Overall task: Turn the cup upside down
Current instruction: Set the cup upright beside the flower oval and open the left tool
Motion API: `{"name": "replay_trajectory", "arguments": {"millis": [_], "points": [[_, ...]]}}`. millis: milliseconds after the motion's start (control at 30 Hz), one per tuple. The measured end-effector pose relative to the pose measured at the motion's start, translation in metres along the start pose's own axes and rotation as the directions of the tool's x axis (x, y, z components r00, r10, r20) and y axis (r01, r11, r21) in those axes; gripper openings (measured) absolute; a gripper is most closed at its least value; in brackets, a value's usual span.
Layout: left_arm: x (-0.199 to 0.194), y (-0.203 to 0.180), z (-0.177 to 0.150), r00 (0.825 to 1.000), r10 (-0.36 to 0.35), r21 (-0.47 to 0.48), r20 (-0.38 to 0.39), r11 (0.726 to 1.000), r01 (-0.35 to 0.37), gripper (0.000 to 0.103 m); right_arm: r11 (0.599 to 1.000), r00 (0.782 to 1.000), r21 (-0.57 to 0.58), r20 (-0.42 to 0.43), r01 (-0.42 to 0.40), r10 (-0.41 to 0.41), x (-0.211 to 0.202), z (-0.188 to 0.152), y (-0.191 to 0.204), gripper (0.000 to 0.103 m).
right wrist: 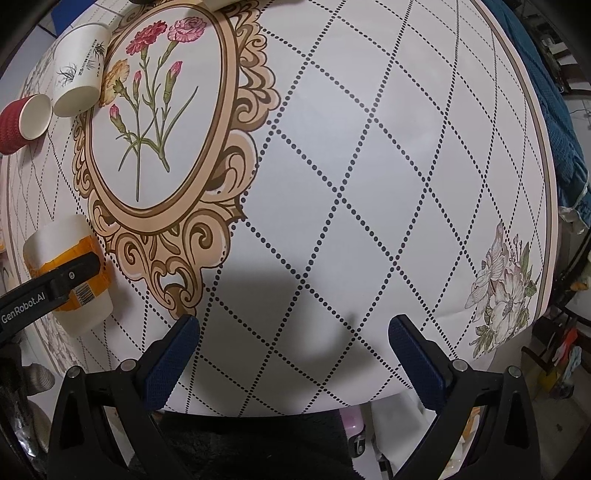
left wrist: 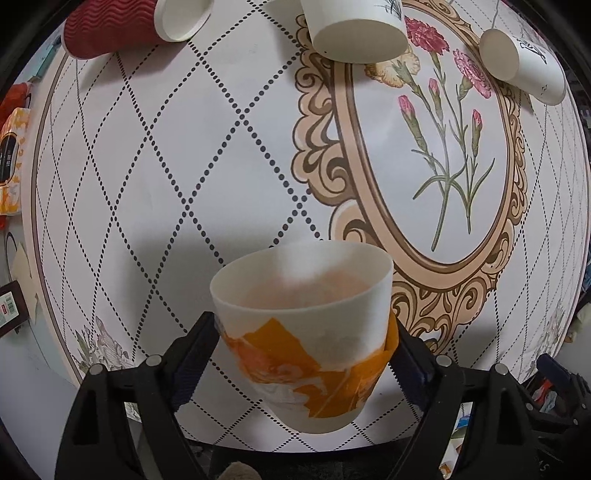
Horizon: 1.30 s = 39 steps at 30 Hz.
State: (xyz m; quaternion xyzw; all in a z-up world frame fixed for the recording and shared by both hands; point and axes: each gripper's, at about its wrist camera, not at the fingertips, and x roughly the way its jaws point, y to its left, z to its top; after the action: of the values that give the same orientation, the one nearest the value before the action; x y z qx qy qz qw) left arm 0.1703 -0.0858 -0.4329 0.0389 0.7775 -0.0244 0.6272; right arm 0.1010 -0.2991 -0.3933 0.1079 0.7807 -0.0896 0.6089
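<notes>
Left gripper [left wrist: 303, 354] pinches orange-and-white cup [left wrist: 306, 332] at mid-wall, mouth up, axis near vertical above table [left wrist: 184, 155]; right gripper [right wrist: 293, 350] spread, holding nothing, well apart.

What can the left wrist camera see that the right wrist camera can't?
Only the left wrist view shows inside the orange and white cup, mouth up, squeezed by the left hand-held gripper, plus a third white cup lying at the far right and an orange packet off the table's edge.

Only the right wrist view shows the open, empty right hand-held gripper, the pale flower print and a barcode on the held cup.

Both show the red ribbed cup, the white cup with a plant drawing and the carnation oval.
</notes>
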Motion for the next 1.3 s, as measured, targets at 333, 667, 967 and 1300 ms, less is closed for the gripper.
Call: {"name": "replay_trajectory", "arguments": {"millis": [333, 667, 967, 1300], "points": [[-0.014, -0.001, -0.008, 0.999, -0.037, -0.003, -0.005, 0.999, 0.037, 0.087, 1.000, 1.000, 0.003, 0.004, 0.001, -0.001, 0.003, 0.001, -0.004, 0.103], [-0.088, 0.009, -0.047, 0.995, -0.051, -0.005, 0.086, 0.999, 0.052, 0.087, 0.999, 0.999, -0.017, 0.018, -0.030, 0.031, -0.012, -0.010, -0.002, 0.103], [-0.123, 0.046, -0.084, 0.986, -0.044, -0.099, 0.159, 0.993, 0.061, 0.087, 0.990, 0.995, -0.116, 0.044, -0.085, 0.090, -0.043, -0.024, 0.025, 0.103], [-0.117, 0.137, -0.117, 0.980, 0.036, -0.294, 0.196, 0.955, 0.024, 0.087, 0.846, 0.985, -0.520, 0.166, 0.118, -0.035, -0.082, -0.030, 0.117, 0.103]]}}
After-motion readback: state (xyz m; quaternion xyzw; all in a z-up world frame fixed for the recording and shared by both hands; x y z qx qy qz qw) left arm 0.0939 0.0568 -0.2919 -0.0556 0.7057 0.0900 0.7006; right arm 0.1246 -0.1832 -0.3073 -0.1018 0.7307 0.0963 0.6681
